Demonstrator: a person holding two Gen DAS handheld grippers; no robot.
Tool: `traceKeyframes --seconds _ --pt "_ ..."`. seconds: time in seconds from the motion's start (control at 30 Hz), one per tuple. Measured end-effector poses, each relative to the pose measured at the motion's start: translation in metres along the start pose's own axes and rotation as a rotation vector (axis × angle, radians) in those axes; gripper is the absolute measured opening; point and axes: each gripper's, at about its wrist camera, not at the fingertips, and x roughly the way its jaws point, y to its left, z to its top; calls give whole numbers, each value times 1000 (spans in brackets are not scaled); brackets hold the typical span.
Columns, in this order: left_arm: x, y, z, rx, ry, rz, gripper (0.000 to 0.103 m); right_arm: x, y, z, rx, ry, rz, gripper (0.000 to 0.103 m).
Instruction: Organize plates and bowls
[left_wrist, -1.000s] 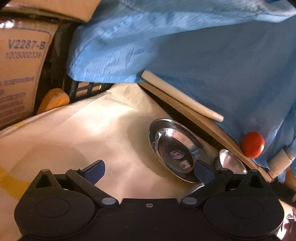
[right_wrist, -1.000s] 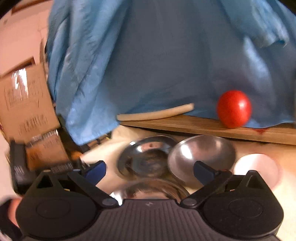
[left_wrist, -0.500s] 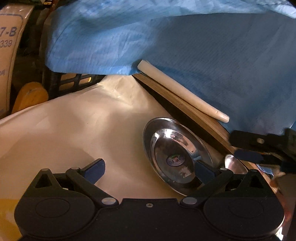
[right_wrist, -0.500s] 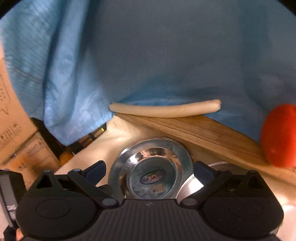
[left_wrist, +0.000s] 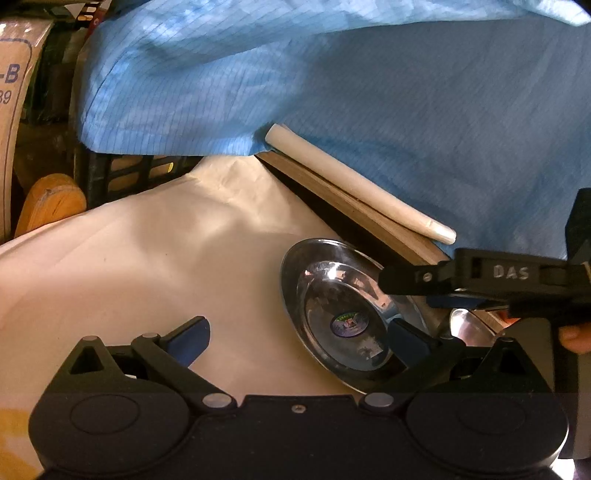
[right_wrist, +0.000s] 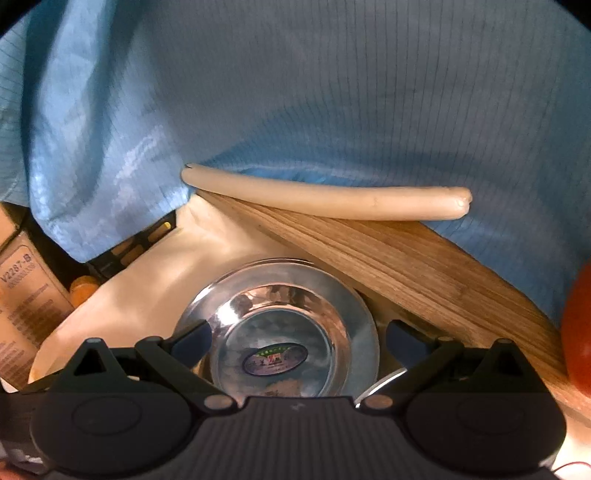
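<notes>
A shiny steel plate (left_wrist: 332, 302) with a round sticker in its middle lies on the cream cloth (left_wrist: 147, 258); it also fills the lower middle of the right wrist view (right_wrist: 288, 317). My left gripper (left_wrist: 299, 338) is open and empty, its right finger over the plate's near rim. My right gripper (right_wrist: 297, 338) is open, its fingers on either side of the plate just above it; its black body reaches in from the right in the left wrist view. A second steel bowl (left_wrist: 469, 326) shows partly behind that gripper.
A wooden board (right_wrist: 406, 258) lies behind the plate with a pale dough roll (right_wrist: 325, 197) on its far edge. A red tomato (right_wrist: 578, 328) sits at the right. Blue fabric (right_wrist: 332, 92) hangs behind. A cardboard box (right_wrist: 26, 288) and a black crate (left_wrist: 122, 173) stand left.
My right gripper has moved forward and left, from over several bowls to straddling the stickered plate; it has entered the left wrist view. My left gripper shifted slightly.
</notes>
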Motion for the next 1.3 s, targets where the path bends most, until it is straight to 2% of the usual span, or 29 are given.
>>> traceKeyframes --seconds 0.07,0.37,0.53,0.63,0.73,0.83,1.13,1.23,1.3 --pt "0 1 -1 -2 -7 -8 101 3 0 0 -4 3 -9 102" --pt "-1 -1 -4 -7 -28 -35 74 16 13 2 -50 50 -73 102" --pt "4 -1 -5 -5 -14 -48 43 25 22 4 -76 89 -119 102" --pt "6 2 -6 -14 -9 -52 30 27 25 5 -72 109 -113 99" --pt "4 6 -6 -25 -14 -51 22 26 25 6 -64 110 -130 94" --pt "0 10 -7 -34 -21 -45 19 24 24 6 -50 104 -123 90" --pt "-21 31 -10 -81 -39 4 19 19 38 -3 -42 111 -102 84" --pt "-28 38 -10 -83 -44 16 18 15 43 -6 -28 108 -104 70" --pt "-34 42 -9 -83 -46 24 15 14 42 -8 1 112 -94 54"
